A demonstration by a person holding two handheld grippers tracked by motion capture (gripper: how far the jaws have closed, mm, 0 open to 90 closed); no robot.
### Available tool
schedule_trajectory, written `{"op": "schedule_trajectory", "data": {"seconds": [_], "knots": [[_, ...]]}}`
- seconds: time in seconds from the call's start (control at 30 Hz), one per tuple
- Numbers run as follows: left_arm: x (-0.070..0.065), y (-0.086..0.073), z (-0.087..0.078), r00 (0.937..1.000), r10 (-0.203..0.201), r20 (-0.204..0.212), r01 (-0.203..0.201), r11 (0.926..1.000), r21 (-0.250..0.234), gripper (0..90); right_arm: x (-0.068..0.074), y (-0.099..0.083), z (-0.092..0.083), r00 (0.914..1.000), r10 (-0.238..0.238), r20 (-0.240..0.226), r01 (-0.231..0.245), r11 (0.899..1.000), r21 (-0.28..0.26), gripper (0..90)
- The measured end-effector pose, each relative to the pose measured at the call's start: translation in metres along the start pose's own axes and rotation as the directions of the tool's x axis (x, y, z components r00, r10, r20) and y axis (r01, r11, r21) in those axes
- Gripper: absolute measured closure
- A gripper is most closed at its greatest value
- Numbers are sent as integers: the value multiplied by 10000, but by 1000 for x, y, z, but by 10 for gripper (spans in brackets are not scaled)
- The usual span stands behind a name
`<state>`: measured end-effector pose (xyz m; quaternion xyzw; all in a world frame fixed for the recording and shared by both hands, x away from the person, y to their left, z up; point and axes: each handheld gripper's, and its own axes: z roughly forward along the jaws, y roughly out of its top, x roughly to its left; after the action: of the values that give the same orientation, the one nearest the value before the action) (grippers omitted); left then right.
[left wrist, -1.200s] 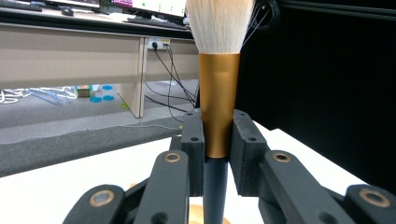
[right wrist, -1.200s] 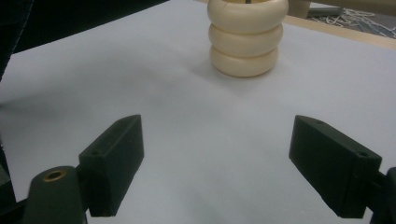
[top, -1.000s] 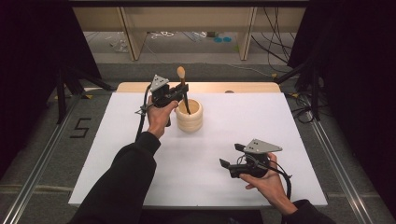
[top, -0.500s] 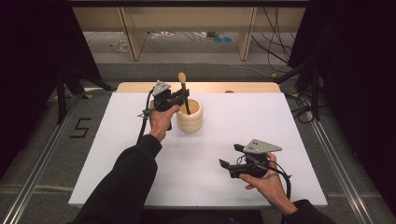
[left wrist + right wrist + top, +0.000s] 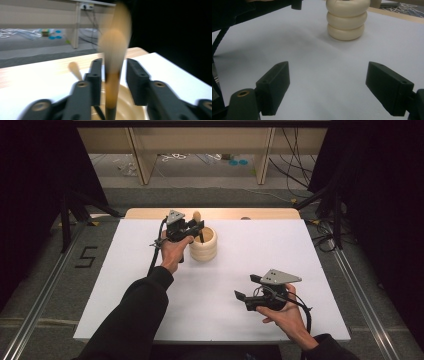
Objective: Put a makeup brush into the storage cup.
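Left tool: my jaws have just been opening; spoon stands loose between them, released
Spoon: upright in the holder, far side of the table
Right tool: spread wide, holding nothing, near edge

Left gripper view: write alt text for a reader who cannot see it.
A blurred wooden spoon stands upright between the left gripper's two black fingers, which have just been opening and no longer press it. Its dark lower end dips into a cream holder on the white table.
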<state>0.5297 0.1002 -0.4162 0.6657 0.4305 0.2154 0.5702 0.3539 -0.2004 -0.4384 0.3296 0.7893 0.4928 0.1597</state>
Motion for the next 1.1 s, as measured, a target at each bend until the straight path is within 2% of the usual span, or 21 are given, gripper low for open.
{"op": "schedule_trajectory", "data": {"seconds": [0.07, 0.13, 0.23, 0.4, 0.7, 0.87, 1.1], "knots": [[0, 1, -2, 9998, 81, -177, -79, 9999, 90, 486, 0, 0, 0, 10000, -1, -1, 1, 10000, 3, 200], [0, 2, -3, 9994, -54, -353, 59, 9999, 140, 371, 0, 0, 0, 10000, 18, -14, -18, 10000, 9, 200], [1, 5, -7, 9987, -58, -501, 64, 9999, 108, 303, 0, 0, 0, 10000, -12, -35, 12, 10000, 79, 200], [1, 8, -13, 9984, -140, -539, 142, 9999, 33, 279, 0, 0, 0, 10000, -22, -24, 22, 10000, 80, 199], [0, 10, -19, 9995, -184, -260, 185, 9998, 32, 272, 0, 1, 0, 10000, 38, -4, -38, 10000, -18, 197], [-1, 12, -22, 9992, -401, -42, 401, 9992, -67, 259, 0, 1, -1, 9999, 116, -4, -116, 9999, -20, 197], [-1, 14, -29, 9990, -392, 234, 393, 9992, -44, 230, -1, 1, -1, 10000, 26, 35, -25, 10000, -37, 195]]}}
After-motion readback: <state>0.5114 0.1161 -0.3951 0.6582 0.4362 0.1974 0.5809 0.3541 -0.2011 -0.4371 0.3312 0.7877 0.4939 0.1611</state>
